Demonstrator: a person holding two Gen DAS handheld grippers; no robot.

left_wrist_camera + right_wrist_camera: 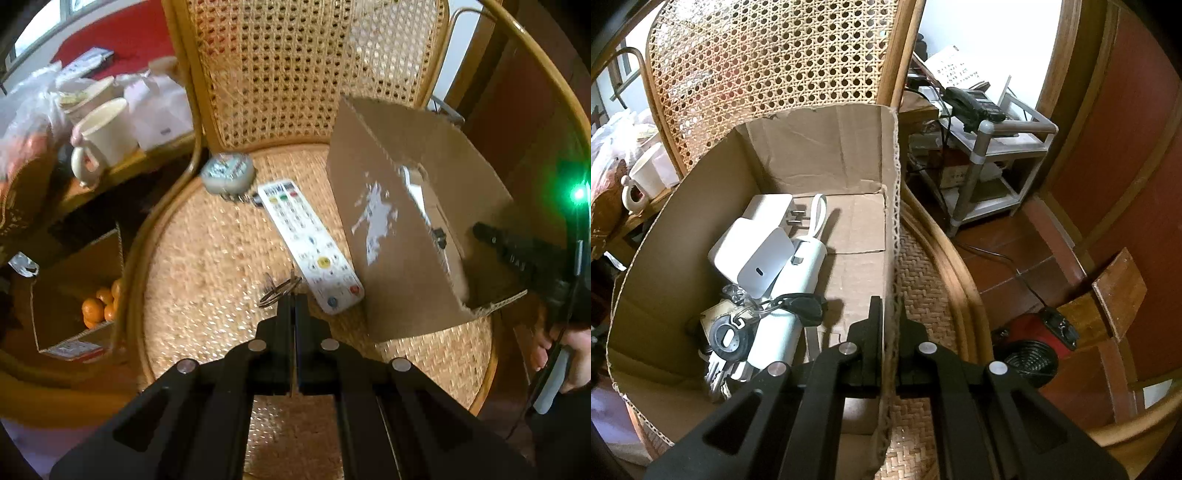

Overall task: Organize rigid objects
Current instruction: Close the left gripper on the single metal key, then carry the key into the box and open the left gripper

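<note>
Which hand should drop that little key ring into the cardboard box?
Probably the left: its tool already pinches the key ring beside the remote, while the right tool is clamped on the box wall.

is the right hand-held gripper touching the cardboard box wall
Touching. The right wrist view shows the right hand-held gripper shut on the cardboard box, its wall edge pinched between the two fingers.

Left gripper [295, 295] and right gripper [890, 314] both closed, angled steeply downward.
</note>
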